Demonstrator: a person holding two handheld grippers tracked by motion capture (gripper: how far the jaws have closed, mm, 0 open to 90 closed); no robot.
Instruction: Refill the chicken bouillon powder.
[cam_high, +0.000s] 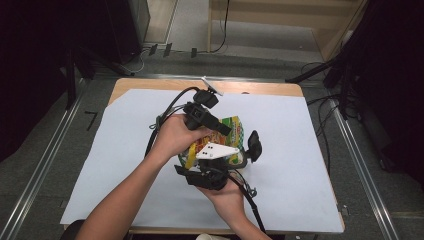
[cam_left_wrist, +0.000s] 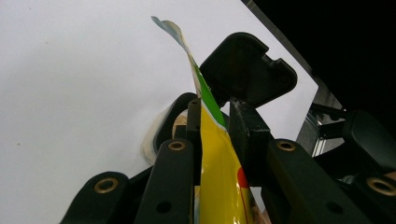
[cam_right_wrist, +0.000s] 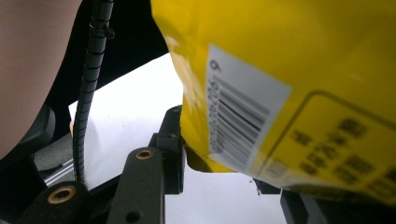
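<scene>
A yellow snack bag (cam_high: 236, 128) with green and red print hangs above the table between both grippers. My left gripper (cam_high: 225, 131) comes in from the upper left, shut on the bag's thin sealed edge (cam_left_wrist: 219, 177); both its fingers (cam_left_wrist: 243, 126) press that edge. From below, my right gripper (cam_high: 227, 152) points away from the person with the bag's barcode side (cam_right_wrist: 303, 70) between its jaws. Its left finger (cam_right_wrist: 172, 140) touches the bag's lower corner, and the other finger is mostly hidden under the bag. One broad pad (cam_high: 254, 145) of it stands beside the bag.
A pale sheet (cam_high: 300, 150) covers the wooden table (cam_high: 260, 88). Metal rails (cam_high: 360, 165) run along both sides on the floor. Cables and black stands lie at the far right and far left. The left gripper's cable (cam_high: 170, 107) loops over the sheet.
</scene>
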